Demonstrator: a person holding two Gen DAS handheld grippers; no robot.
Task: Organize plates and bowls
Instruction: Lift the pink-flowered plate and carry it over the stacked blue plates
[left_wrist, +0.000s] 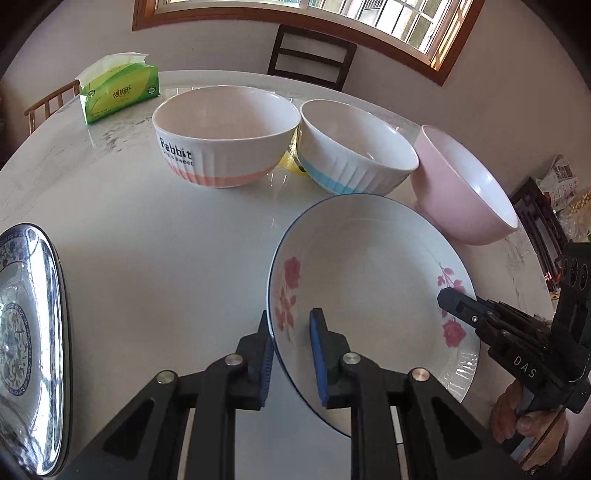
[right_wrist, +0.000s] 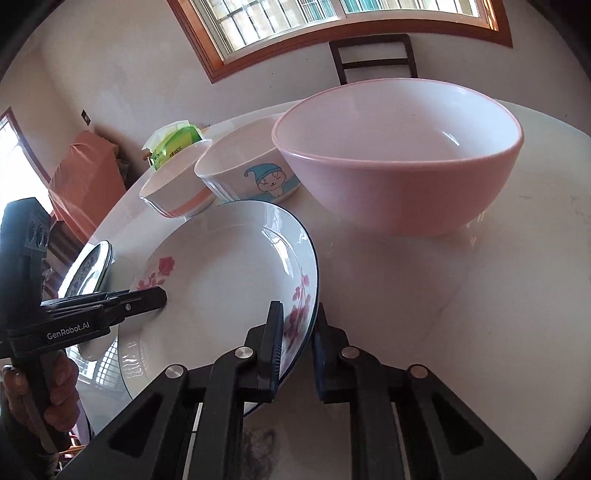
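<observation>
Grippers come first, nearest the cameras: the left gripper (left_wrist: 291, 332) has its jaws set across one edge of the flowered plate (left_wrist: 369, 280), one finger outside the rim and one inside, while the right gripper (right_wrist: 297, 325) is clamped the same way on the opposite edge, so both are closed on the same plate. That plate sits tilted on the white table (left_wrist: 166, 229), its far edge close to the pink bowl (right_wrist: 399, 166). A blue patterned plate (left_wrist: 26, 332) lies well apart at the left gripper's side. Farther back stand a bowl with a peach band (left_wrist: 225, 136) and a bowl with a blue band (left_wrist: 354, 151), just beside each other, with a green tissue pack (left_wrist: 118, 88) beyond. The step in hand looks like a two-handed pickup; the next move probably calls for lifting evenly and carrying the flowered plate over to the patterned one.
</observation>
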